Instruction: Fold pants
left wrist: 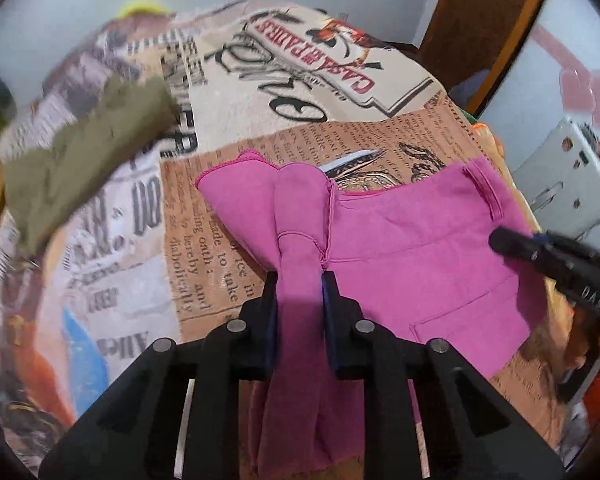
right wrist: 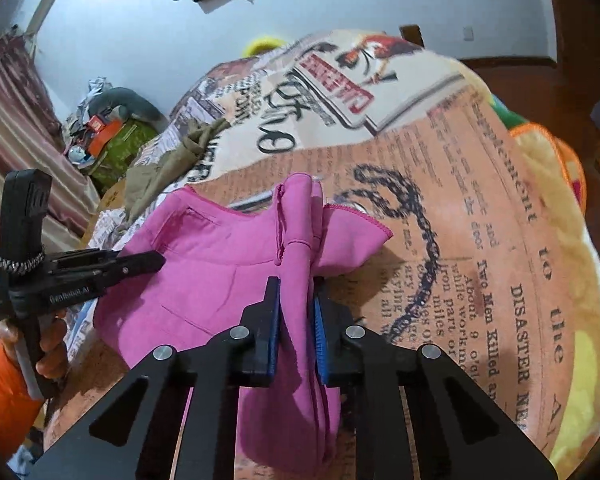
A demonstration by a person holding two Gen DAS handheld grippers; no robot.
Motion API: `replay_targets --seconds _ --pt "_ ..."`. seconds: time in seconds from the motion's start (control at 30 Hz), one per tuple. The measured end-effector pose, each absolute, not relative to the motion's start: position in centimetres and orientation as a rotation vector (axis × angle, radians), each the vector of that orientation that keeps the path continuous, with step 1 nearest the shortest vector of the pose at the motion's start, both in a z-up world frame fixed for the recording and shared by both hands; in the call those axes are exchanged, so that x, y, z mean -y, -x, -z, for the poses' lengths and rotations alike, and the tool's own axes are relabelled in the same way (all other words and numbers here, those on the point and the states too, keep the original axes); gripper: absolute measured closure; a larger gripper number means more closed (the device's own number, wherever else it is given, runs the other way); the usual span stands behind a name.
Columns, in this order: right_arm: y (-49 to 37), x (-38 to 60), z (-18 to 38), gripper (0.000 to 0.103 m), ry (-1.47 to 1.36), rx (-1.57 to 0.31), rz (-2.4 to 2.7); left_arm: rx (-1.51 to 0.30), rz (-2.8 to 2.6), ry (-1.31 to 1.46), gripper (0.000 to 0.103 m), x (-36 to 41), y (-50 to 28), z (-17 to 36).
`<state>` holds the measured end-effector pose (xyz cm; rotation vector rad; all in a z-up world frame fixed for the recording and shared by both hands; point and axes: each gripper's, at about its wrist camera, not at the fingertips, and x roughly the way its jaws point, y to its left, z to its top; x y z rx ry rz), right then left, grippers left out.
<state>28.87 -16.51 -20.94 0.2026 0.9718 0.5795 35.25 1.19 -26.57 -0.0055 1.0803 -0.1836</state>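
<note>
The pink pants [left wrist: 412, 240] hang stretched between both grippers above a newspaper-print blanket [left wrist: 220, 240]. My left gripper [left wrist: 299, 280] is shut on a bunched fold at one edge of the pants. My right gripper [right wrist: 296, 288] is shut on a bunched fold at the other edge of the pink pants [right wrist: 204, 264]. A waistband seam and a patch pocket show on the cloth. The right gripper also shows at the right of the left wrist view [left wrist: 500, 240]. The left gripper shows at the left of the right wrist view [right wrist: 156, 258].
An olive garment [left wrist: 88, 156] lies on the blanket to the left, also in the right wrist view [right wrist: 168, 172]. A pile of clutter [right wrist: 108, 136] sits by a striped curtain. A wooden bed frame [left wrist: 480, 20] stands behind, and a plush orange edge [right wrist: 556, 168] borders the blanket.
</note>
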Motion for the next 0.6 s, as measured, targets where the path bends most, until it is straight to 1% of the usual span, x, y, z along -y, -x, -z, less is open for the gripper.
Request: replay_targets --seconds 0.4,0.6 --pt "-26.9 13.7 14.9 0.091 -0.139 -0.834 -0.638 -0.924 0.127 -0.001 0.084 -3.7 -31.7 19.3" --pt "-26.6 11.1 12.6 0.091 -0.119 -0.778 -0.683 -0.867 0.076 0.009 0.084 -6.8 -29.7 16.5"
